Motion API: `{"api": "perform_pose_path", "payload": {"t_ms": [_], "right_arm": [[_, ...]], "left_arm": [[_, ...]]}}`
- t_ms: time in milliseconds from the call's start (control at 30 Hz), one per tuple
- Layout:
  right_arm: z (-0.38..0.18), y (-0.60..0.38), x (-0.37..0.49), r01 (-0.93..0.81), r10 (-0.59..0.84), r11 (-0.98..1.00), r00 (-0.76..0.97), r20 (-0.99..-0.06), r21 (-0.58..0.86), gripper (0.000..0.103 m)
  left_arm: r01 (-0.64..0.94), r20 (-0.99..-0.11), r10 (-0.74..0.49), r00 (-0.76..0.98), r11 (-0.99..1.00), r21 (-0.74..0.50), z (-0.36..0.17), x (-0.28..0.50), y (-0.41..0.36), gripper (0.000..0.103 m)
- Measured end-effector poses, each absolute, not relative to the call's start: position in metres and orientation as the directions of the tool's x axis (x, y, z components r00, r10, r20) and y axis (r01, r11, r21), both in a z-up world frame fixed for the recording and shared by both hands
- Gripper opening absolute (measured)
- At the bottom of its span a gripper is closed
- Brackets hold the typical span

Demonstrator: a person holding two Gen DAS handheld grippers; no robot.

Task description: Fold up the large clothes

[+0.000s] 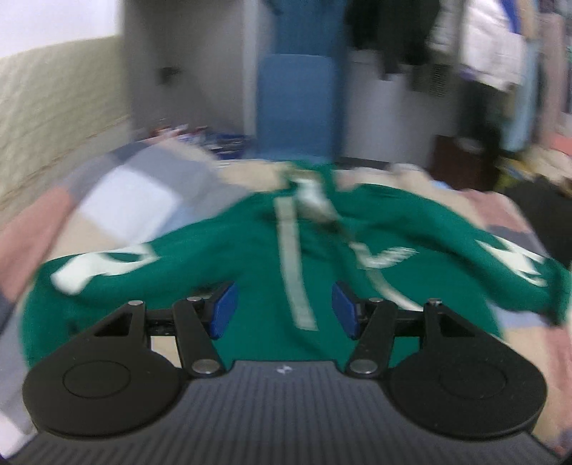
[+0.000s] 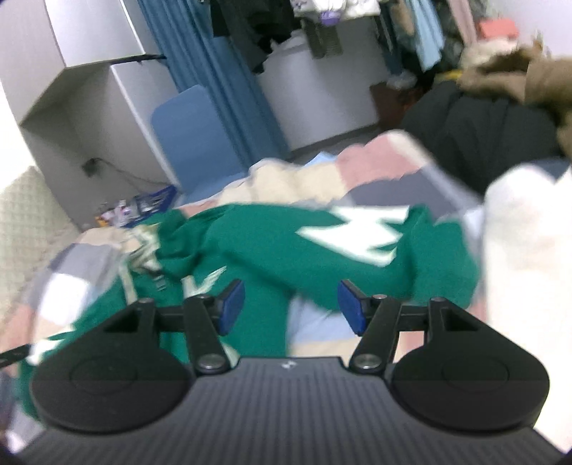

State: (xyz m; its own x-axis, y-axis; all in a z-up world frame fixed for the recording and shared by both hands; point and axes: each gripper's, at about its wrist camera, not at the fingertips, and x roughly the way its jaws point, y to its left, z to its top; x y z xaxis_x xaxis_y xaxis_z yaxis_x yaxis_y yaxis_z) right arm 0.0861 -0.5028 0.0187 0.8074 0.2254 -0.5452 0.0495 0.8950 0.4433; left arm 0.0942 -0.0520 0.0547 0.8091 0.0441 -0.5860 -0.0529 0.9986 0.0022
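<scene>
A large green garment (image 1: 221,257) with white lettering and a pale zip strip lies spread on a patchwork bedcover (image 1: 128,200); both views are motion-blurred. My left gripper (image 1: 284,309) hangs above its lower middle, open, blue pads apart with nothing between them. In the right wrist view the same green garment (image 2: 271,246) lies rumpled, one sleeve with a white emblem stretched to the right. My right gripper (image 2: 291,307) is open above the sleeve's near edge, holding nothing.
A blue chair (image 1: 295,107) stands beyond the bed's far edge, with hanging clothes (image 1: 393,32) behind. A dark coat (image 2: 479,128) with a fur collar and a cream cloth (image 2: 529,229) lie at the bed's right. Small clutter sits on the floor (image 2: 143,207) at left.
</scene>
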Motion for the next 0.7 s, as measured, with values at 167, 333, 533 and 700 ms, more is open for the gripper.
{"api": "perform_pose_path", "payload": {"t_ms": [167,333,533,700], "right_arm": [[0.007,-0.485,0.054,0.051,0.296,0.842,0.788,-0.54,0.536,0.061],[-0.018,-0.476,0.028,0.046,0.339,0.81,0.777,-0.531,0.585,0.061],[-0.038,-0.489,0.019,0.081,0.315,0.798,0.789,-0.528,0.597,0.062],[-0.055,-0.501,0.024,0.103,0.336,0.772,0.772,-0.54,0.627,0.062]], "left_arm": [[0.124,-0.616,-0.151,0.773,0.989,-0.086,0.032,0.076,-0.14,0.064],[0.237,-0.647,-0.291,0.705,0.956,-0.172,-0.014,0.054,-0.195,0.064],[0.336,-0.652,-0.386,0.652,0.919,-0.208,-0.063,0.038,-0.235,0.064],[0.378,-0.657,-0.362,0.661,0.917,-0.126,-0.095,0.042,-0.255,0.064]]}}
